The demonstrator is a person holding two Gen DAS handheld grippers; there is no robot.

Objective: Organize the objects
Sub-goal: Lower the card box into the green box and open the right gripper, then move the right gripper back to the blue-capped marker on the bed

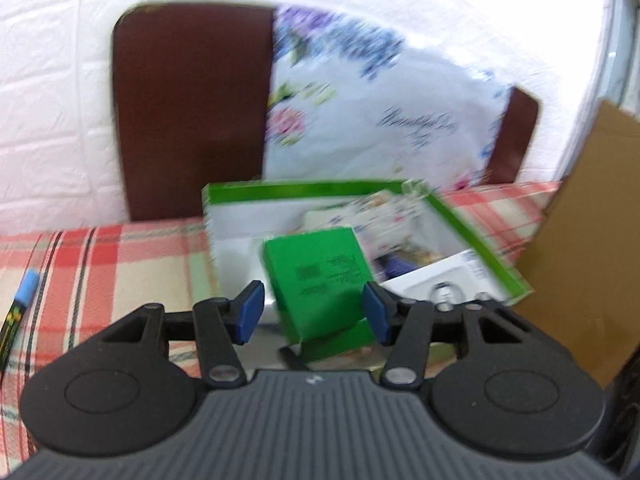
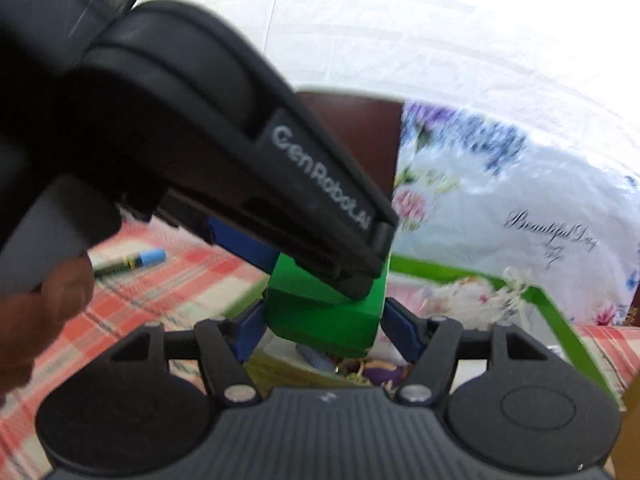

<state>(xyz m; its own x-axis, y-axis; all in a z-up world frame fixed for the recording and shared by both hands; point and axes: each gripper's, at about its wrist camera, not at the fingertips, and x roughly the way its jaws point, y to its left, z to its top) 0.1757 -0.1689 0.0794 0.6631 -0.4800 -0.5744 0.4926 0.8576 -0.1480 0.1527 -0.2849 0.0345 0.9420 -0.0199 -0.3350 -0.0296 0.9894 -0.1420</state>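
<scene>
A small green carton [image 1: 320, 276] sits between the blue pads of my left gripper [image 1: 314, 312], over the open green-rimmed box [image 1: 480, 236]. The left pad stands a little off the carton, the right pad touches it. In the right wrist view the same green carton [image 2: 332, 312] is between the pads of my right gripper [image 2: 324, 328], which press on both its sides. The left gripper's black body [image 2: 240, 152] comes in from the upper left and lies over the carton. The box rim [image 2: 552, 308] shows behind.
A blue-capped marker [image 1: 20, 308] lies on the plaid tablecloth at left; it also shows in the right wrist view [image 2: 136, 260]. A brown chair back [image 1: 192, 112] and a floral plastic bag [image 1: 380, 112] stand behind the box. A cardboard sheet [image 1: 588, 240] leans at right.
</scene>
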